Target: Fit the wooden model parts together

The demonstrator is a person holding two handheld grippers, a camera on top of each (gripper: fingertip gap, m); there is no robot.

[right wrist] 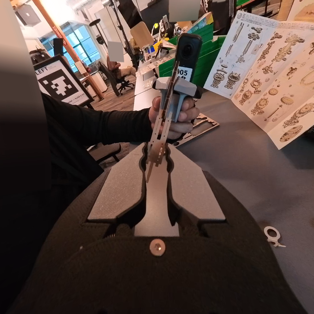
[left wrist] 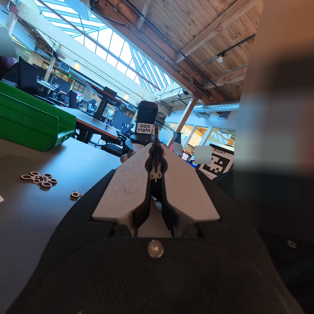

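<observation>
My left gripper (left wrist: 155,148) is shut on a thin slotted wooden strip (left wrist: 156,136), seen edge-on between its pads. In the right wrist view the same gripper (right wrist: 175,88) is held upright by a hand, and the strip assembly (right wrist: 159,129) runs from it down into my right gripper (right wrist: 156,149). The right gripper's grey fingers (right wrist: 180,163) close on the lower, wider end of the strips. Two parallel light slats show there, with a narrow tongue poking toward the camera. The whole lot is held above the grey table (right wrist: 237,169).
Loose wooden rings (left wrist: 40,179) and one small ring piece (left wrist: 74,194) lie on the table left, near a green bin (left wrist: 34,119). An open instruction sheet (right wrist: 263,85), a punched-out wooden sheet (right wrist: 202,126) and another ring piece (right wrist: 272,237) are on the right. Marker signs (right wrist: 57,81) stand behind. My right fingertips sit around 7 cm from my left ones.
</observation>
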